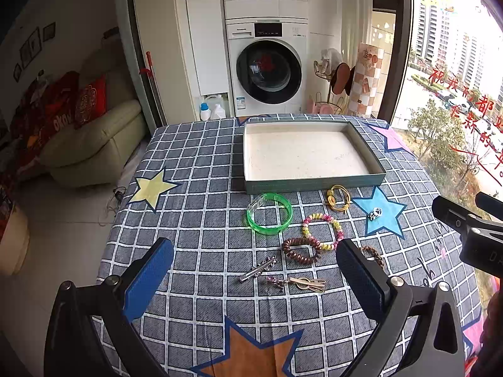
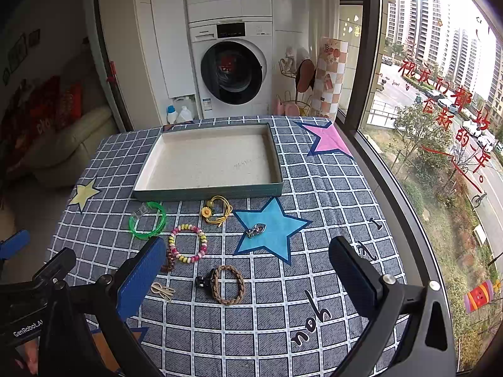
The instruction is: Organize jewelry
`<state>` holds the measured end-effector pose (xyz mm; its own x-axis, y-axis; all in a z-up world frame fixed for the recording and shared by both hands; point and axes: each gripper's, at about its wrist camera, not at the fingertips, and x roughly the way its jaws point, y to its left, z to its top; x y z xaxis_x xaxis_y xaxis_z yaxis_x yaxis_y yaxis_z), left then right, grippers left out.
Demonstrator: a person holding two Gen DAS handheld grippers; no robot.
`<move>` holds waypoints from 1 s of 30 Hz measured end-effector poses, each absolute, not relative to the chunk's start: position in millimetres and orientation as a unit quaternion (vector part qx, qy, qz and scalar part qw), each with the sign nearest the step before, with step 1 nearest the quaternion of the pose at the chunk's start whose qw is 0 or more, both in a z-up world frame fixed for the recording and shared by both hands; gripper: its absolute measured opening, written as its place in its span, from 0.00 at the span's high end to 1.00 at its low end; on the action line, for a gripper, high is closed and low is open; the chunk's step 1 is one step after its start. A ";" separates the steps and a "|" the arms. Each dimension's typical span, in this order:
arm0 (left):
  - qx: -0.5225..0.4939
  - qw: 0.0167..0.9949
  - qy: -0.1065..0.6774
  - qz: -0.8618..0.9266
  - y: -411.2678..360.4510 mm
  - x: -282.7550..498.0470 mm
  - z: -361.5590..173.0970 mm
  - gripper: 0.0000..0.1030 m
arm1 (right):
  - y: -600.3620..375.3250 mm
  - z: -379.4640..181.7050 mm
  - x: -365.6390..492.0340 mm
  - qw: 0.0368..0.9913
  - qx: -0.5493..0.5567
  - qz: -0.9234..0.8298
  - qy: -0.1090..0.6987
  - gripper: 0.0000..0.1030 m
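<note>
While both wrist cameras look down the table, the checked cloth (image 1: 201, 194) with its coloured stars fills the middle of each frame, and the washing machine (image 1: 267, 72) stands tall at top centre. Next in size, the shallow green tray (image 1: 314, 185) with its pale lining sits at centre, slightly right in the left wrist view, slightly left in the right wrist view, and it holds nothing.

Down at the bottom, the left gripper (image 1: 254, 276) has its blue pads spread wide, gripping nothing, hovering above the clips. The right gripper (image 2: 248, 276) is just as wide apart and just as bare, framing the braided ring.

Now the jewelry, all on the cloth below the tray. The green bangle (image 1: 269, 213) lies just under the tray's front wall. The pastel bead bracelet (image 1: 323, 231) sits lower right of it, touching the brown coil hair tie (image 1: 301, 249). The braided brown ring (image 2: 228, 284) lies low in the right wrist view with a small black clasp at its left. The yellow cord bracelet (image 2: 217, 210) with a sunflower charm rests close under the tray. The silver clip (image 1: 257, 268) and the gold clip (image 1: 309, 283) lie lower centre, and the small silver charm (image 2: 256, 230) sits on the blue star (image 2: 270, 229).
</note>
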<state>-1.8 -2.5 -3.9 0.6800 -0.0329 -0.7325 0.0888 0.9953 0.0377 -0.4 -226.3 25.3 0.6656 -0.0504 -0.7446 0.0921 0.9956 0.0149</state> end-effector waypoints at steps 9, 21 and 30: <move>0.035 0.915 0.399 -0.034 -3.1 -1.9 -5.1 0.00 | -226.7 24.8 -0.8 0.912 0.025 -0.039 0.407 0.00; 0.036 0.915 0.401 -0.035 -4.9 -1.6 -6.2 0.00 | -226.8 24.9 -0.4 0.912 0.026 -0.038 0.407 0.00; 0.037 0.914 0.402 -0.036 -7.0 -1.4 -7.6 0.00 | -226.8 24.5 -0.2 0.912 0.026 -0.038 0.408 0.00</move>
<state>-1.4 -7.0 -7.6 0.6749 -0.0358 -0.7370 0.0951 0.9947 0.0388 -0.2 -226.8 24.5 0.6645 -0.0484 -0.7457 0.0911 0.9957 0.0166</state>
